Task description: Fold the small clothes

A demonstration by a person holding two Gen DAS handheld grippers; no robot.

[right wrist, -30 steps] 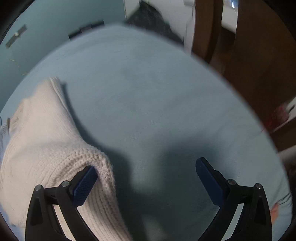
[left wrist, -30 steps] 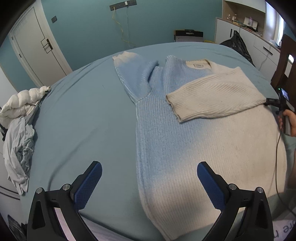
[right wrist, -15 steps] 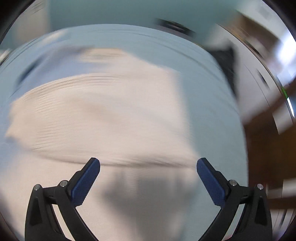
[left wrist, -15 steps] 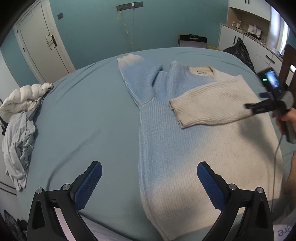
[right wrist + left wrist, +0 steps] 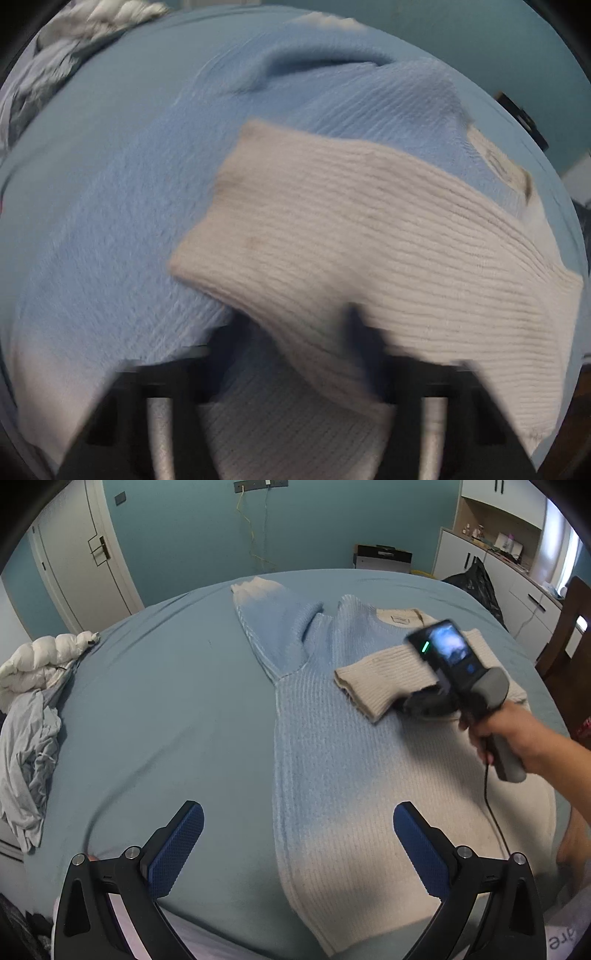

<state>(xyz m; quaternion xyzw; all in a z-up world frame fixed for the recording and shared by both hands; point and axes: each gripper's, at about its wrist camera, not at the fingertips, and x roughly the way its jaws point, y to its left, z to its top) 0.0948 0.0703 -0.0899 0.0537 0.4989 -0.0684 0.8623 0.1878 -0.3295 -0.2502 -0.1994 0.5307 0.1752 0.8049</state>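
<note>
A blue-and-cream knit sweater (image 5: 354, 760) lies flat on the bed, its blue sleeve (image 5: 273, 627) spread up and left, its cream sleeve (image 5: 380, 675) folded across the chest. My left gripper (image 5: 297, 834) is open and empty, hovering above the sweater's lower left hem. My right gripper (image 5: 417, 701) is at the cream sleeve's lower edge. In the right wrist view the cream sleeve (image 5: 369, 240) drapes over the blurred fingers (image 5: 362, 332), which look closed on it.
The blue bed sheet (image 5: 166, 709) stretches to the left. A pile of white and grey clothes (image 5: 29, 701) lies at the bed's left edge. A wooden chair (image 5: 569, 642) and white cabinets (image 5: 491, 565) stand to the right.
My right gripper swung from the bed's right side in over the sweater and reached the cream sleeve, its fingers going from wide open to closed. My left gripper stayed open, nearly still.
</note>
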